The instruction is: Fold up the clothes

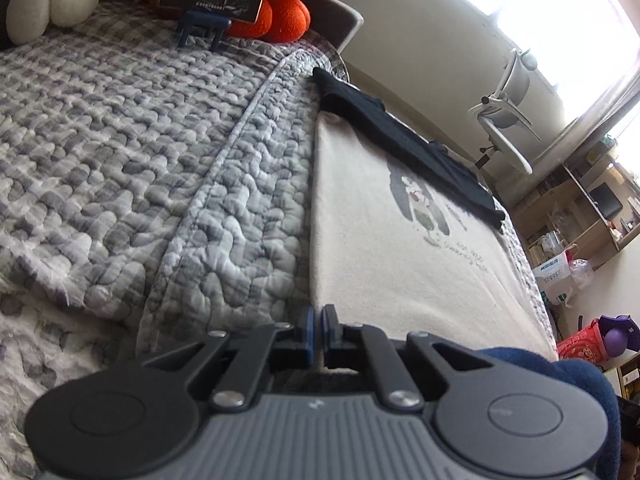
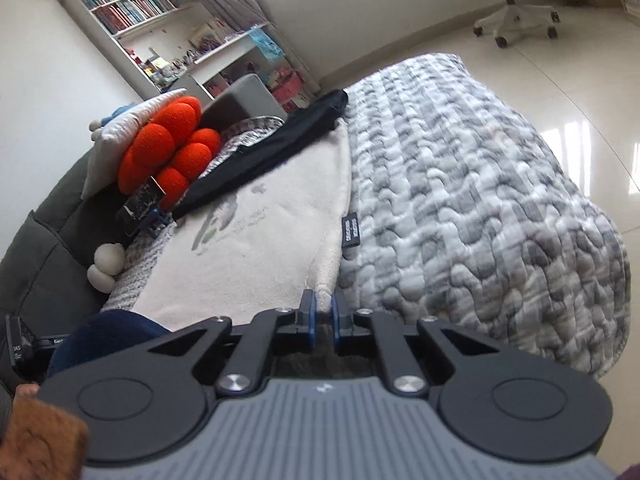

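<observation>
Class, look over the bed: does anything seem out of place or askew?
Nothing is damaged or spilled. One oddity: a black garment lies crumpled along the far end of the cream garment, partly overlapping it rather than lying apart.

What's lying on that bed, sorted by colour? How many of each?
Cream: 1, the printed garment
Black: 1, the dark garment at its far end
Orange: 1, the knotted cushion
White: 1, the round plush
Blue: 1, the phone stand
Total: 5
</observation>
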Tool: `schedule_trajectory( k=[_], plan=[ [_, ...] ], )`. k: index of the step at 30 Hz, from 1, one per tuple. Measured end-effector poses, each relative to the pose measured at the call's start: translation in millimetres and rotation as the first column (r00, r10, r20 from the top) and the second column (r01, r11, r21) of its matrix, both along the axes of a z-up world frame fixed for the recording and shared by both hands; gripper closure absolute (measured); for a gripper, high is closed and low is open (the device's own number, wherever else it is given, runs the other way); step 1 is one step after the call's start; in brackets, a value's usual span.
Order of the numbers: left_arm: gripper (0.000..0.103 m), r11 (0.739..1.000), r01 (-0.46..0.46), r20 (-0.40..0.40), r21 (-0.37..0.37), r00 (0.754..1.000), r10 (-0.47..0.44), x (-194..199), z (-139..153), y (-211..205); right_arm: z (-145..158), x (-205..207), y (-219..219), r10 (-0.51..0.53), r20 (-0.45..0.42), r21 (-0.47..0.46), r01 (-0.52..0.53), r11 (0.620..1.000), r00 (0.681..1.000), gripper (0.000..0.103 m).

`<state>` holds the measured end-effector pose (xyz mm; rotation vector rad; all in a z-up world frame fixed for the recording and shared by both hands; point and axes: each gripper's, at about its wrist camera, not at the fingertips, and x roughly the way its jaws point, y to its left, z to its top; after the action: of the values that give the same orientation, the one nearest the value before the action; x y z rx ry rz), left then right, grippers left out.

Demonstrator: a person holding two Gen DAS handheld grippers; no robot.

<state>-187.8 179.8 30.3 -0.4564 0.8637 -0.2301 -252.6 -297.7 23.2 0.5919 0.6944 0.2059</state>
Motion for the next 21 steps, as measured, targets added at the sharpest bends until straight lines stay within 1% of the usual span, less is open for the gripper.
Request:
schedule_trajectory(
  k=[4, 7, 12, 17, 21],
  plan=[
    [0.099, 1.000, 0.005, 0.012, 0.000, 1.000, -0.005, -2, 6, 1, 11, -6, 0, 0.007, 0.033, 0.027, -0.008, 1.000, 0.999, 0.094],
    [0.099, 1.000, 0.012, 0.019, 0.002, 1.000, -0.012, -4, 11, 0, 20, -10, 0, 0.007, 0.044, 0.027, -0.008, 1.000, 0.999, 0.094],
    [0.099, 1.000, 0.020, 0.012, 0.002, 1.000, -0.020, -10, 13, 0, 18, -16, 0, 0.004, 0.033, 0.034, -0.006, 0.999, 0.999, 0.094],
    [0.099, 1.000, 0.002, -0.007, 0.010, 1.000, -0.002, -2, 9, 2, 12, -5, 4, 0.005, 0.014, 0.012, -0.005, 1.000, 1.000, 0.093],
    [0.099, 1.000, -0.023, 0.003, -0.007, 1.000, 0.023, 8, 17, 3, 21, 6, 6, 0.010, 0.050, 0.014, -0.011, 1.000, 0.999, 0.093]
  ],
)
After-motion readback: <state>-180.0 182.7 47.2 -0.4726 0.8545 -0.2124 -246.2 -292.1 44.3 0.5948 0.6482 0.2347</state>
